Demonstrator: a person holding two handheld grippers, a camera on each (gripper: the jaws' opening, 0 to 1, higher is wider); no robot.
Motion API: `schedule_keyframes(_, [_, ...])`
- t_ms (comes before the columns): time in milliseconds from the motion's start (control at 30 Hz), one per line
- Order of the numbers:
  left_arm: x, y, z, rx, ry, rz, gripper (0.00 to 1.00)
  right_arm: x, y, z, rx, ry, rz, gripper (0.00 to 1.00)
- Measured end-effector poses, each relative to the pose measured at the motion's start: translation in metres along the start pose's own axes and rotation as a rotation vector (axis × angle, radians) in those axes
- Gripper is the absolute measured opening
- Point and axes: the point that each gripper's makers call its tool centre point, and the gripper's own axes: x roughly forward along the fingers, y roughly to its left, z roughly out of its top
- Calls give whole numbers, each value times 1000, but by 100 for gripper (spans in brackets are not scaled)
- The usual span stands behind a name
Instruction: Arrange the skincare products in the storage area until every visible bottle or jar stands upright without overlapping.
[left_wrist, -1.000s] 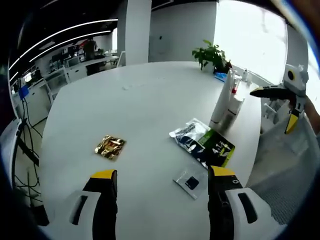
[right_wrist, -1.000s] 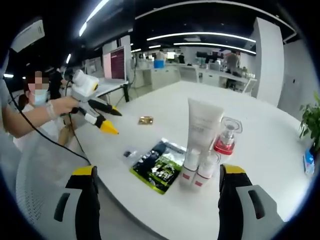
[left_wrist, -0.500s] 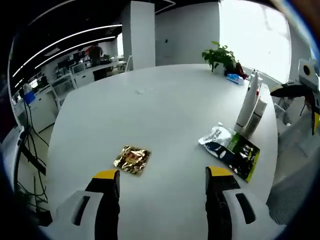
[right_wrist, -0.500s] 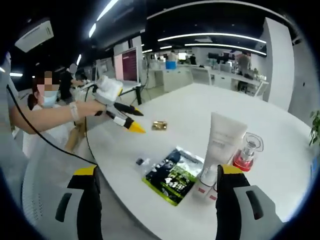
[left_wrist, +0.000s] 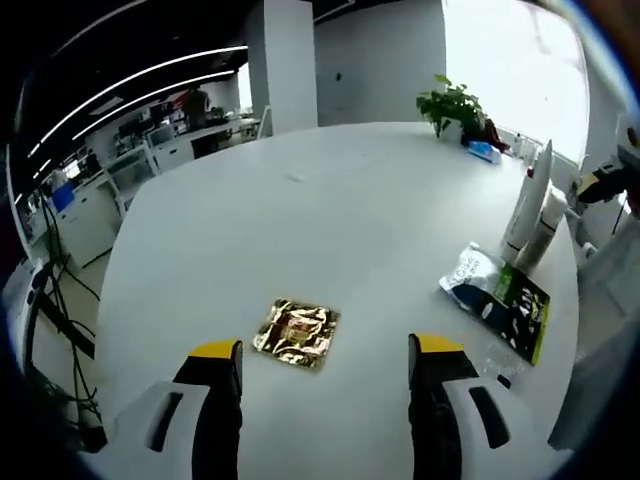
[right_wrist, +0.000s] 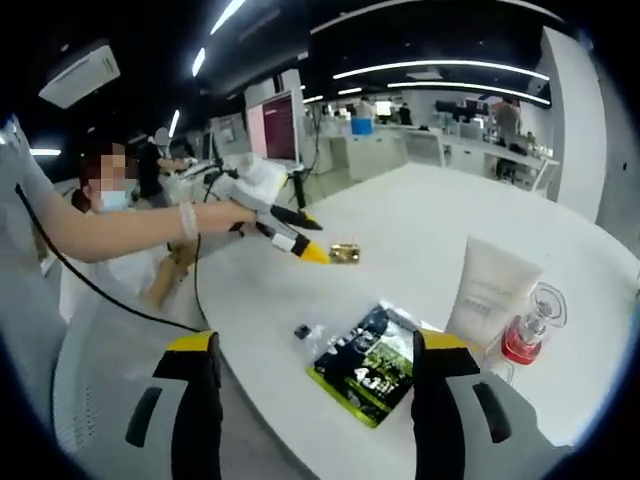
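Observation:
My left gripper (left_wrist: 320, 350) is open, its yellow-tipped jaws either side of a gold foil sachet (left_wrist: 296, 333) lying flat on the white round table (left_wrist: 330, 220). A tall white tube (left_wrist: 527, 205) stands upright at the table's right edge with a smaller white bottle (left_wrist: 548, 222) beside it. A black and green pouch (left_wrist: 510, 300) lies flat near them. In the right gripper view my right gripper (right_wrist: 315, 365) is open above the pouch (right_wrist: 375, 362). The white tube (right_wrist: 487, 295) and a clear bottle of red liquid (right_wrist: 530, 325) stand upright. The left gripper (right_wrist: 292, 232) hovers by the gold sachet (right_wrist: 345, 252).
A small black sample packet (right_wrist: 302, 331) lies by the pouch. A potted plant (left_wrist: 455, 105) and a blue pack (left_wrist: 487, 151) sit at the table's far edge. A person's arm (right_wrist: 130, 225) reaches in from the left. Desks and monitors (right_wrist: 280, 128) fill the room behind.
The left gripper has moved left toward the gold sachet, which now lies between its jaws. The right gripper's view has swung left, with the tube and bottles shifted to its right side.

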Motion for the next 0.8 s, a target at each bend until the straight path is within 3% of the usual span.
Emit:
schedule_keyframes(133, [6,7,-4,4,18,-6,59,8,4,7,-17,-15,29,75])
schedule_keyframes(333, [13,12,-10,12,39,-19,58,23,9,6,-68,16,77,78])
schedule_keyframes(500, [22,15,-14,23,56,-25,58,35,16,6,-113,19,127,88])
schedule_keyframes(800, [33,21,-10,52,72,-32,55,47,10,4,-129,50,140,92])
